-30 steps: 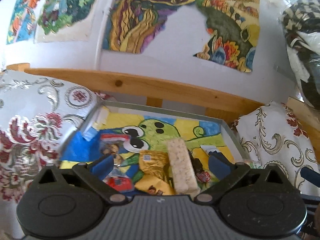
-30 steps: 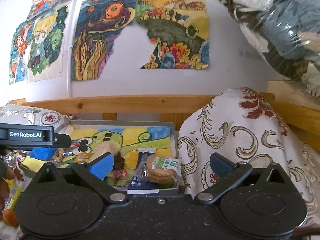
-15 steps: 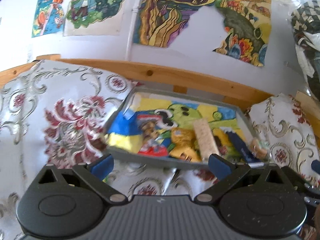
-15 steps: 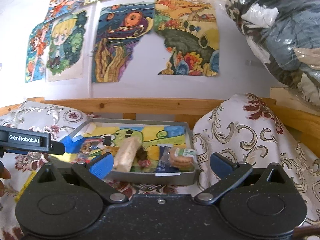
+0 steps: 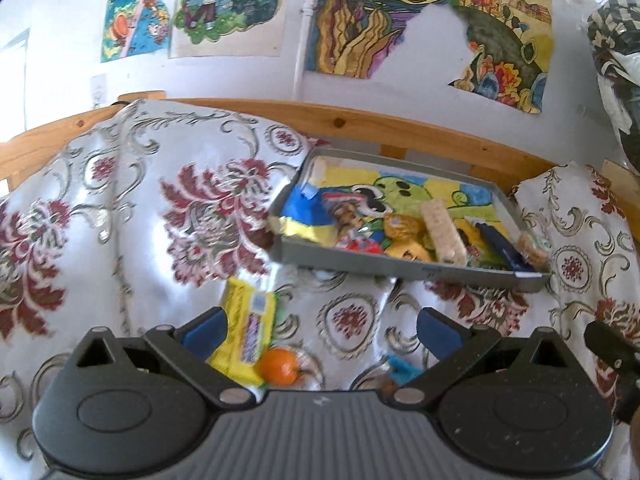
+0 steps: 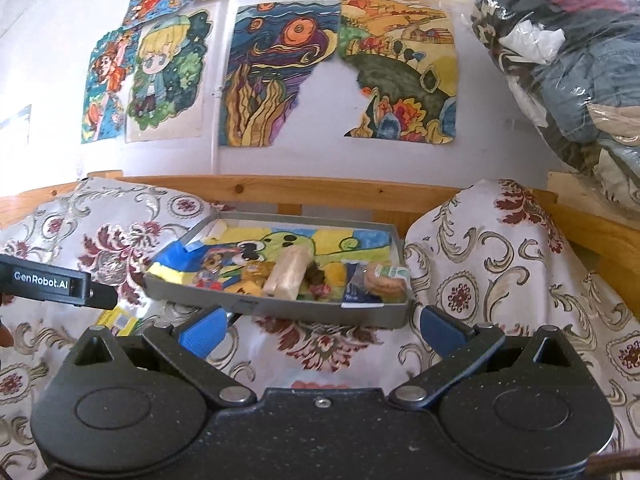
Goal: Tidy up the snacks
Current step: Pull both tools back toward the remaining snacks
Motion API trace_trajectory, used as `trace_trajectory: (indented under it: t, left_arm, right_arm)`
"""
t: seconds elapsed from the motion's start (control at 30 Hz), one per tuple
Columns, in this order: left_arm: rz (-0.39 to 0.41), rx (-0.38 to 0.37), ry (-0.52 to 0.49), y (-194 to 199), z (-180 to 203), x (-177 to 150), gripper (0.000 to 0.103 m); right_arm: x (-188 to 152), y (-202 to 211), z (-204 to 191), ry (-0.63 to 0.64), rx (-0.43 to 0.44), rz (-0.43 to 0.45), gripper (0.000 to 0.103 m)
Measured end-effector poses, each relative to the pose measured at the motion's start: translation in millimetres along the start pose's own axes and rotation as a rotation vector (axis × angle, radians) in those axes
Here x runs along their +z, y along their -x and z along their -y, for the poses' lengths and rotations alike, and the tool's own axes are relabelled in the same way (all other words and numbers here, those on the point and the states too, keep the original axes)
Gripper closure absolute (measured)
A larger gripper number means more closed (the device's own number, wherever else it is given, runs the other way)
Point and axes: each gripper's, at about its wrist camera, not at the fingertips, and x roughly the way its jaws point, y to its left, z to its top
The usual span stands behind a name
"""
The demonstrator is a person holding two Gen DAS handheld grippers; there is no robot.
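- Three loose snacks lie outside the tray: a yellow packet [image 5: 246,334], an orange sweet [image 5: 279,367] and a blue-wrapped piece [image 5: 403,372], all on the floral cloth [image 5: 132,216] just beneath the left gripper [image 5: 320,330].
- Left gripper wide and empty; right gripper [image 6: 320,330] wide too, holding nothing.
- Looks like a pick is next: drop onto the yellow packet.
- Grey tray [image 5: 400,270] beyond already holds a rice bar [image 5: 442,232], gold wrappers and a biscuit pack [image 6: 384,278].
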Motion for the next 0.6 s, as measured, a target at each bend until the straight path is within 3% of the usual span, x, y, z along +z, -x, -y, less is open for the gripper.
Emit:
trace_trajectory:
  t: [0.17,0.37,0.6]
  left_arm:
    - [-0.041,0.015,-0.009,10.1,-10.3,-19.9,0.001]
    - [-0.093,0.014,-0.108,17.8,-16.0,-42.9,0.001]
    - [-0.140,0.033,-0.101,20.7,-30.5,-58.2,0.001]
  right_arm:
    - [-6.9,12.7,-9.5,0.002,0.016,-0.039,0.001]
    - [-22.1,15.7,-27.0,-0.001,0.086,-0.150,0.001]
    - [-35.3,11.1,-49.7,0.042,0.150,-0.210,0.001]
